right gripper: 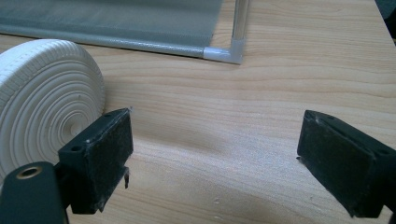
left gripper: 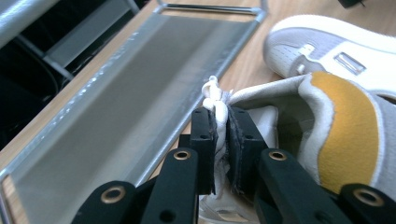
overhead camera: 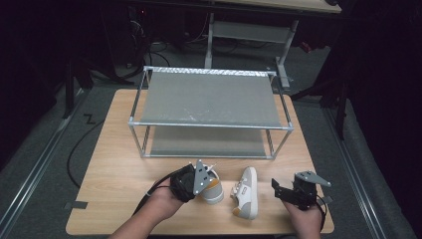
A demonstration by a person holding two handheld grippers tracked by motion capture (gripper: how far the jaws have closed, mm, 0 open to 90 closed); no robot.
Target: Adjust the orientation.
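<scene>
Pinching shoe collar, left gripper jaws clamped, right gripper jaws wide over bare table.

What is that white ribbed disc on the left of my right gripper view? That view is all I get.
Observer: It is the sole of a shoe lying on its side, toe towards the rack.
Operator: Is it the only one?
Observer: No. The left gripper has its jaws shut on the cloth edge of a second shoe with a yellow heel patch.
Operator: What is that metal corner at the top of my view?
Observer: It is part of the rack, which has two grey shelves, one above the other, behind both shoes.
</scene>
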